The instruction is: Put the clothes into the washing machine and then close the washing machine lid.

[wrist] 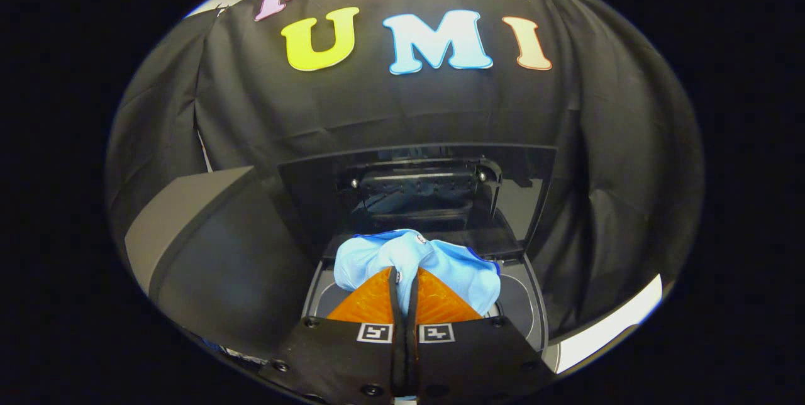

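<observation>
Gripper view showed the claw (405, 276) pinching a crumpled light-blue cloth garment (434, 260) above the dark top-loading washing machine's (534, 304) opening, beneath its raised lid (415, 194); released early, it might drape over the rim.

My claw (404, 276) hangs over the washing machine (534, 304), its two fingers pressed together on the bundle of clothes (409, 260) bunched just ahead of them above the tub opening. Beyond the clothes the lid (415, 191) stands raised, with the cloth wall behind it.
</observation>
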Available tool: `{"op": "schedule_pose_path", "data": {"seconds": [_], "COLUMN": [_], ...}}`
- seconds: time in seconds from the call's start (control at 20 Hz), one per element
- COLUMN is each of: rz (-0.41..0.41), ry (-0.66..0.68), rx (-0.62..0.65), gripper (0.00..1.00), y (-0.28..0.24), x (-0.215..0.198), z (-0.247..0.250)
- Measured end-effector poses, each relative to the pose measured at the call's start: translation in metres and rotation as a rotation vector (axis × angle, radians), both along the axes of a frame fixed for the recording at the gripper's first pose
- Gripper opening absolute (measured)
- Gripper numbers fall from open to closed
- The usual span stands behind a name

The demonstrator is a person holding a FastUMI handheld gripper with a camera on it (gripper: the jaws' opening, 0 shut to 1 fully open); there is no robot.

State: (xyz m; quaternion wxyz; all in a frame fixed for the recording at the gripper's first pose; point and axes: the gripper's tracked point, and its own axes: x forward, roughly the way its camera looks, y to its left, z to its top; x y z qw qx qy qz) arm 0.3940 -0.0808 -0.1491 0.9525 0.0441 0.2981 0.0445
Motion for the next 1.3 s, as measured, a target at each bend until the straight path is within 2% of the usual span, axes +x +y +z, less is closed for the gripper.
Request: {"op": "schedule_pose_path", "data": {"seconds": [0.2, 0.85, 0.95, 1.05, 1.3], "rz": [-0.006, -0.019, -0.023, -0.031, -0.051], "ry": [0.073, 0.220, 0.245, 0.254, 0.254], "rx": [-0.020, -0.047, -0.044, -0.031, -0.044], "gripper": [0.02, 0.02, 0.06, 0.16, 0.98], "y": [0.000, 0.010, 0.010, 0.009, 0.002], "x": [-0.001, -0.010, -0.015, -0.019, -0.021], "z": [-0.040, -0.109, -0.117, -0.120, -0.118]}}
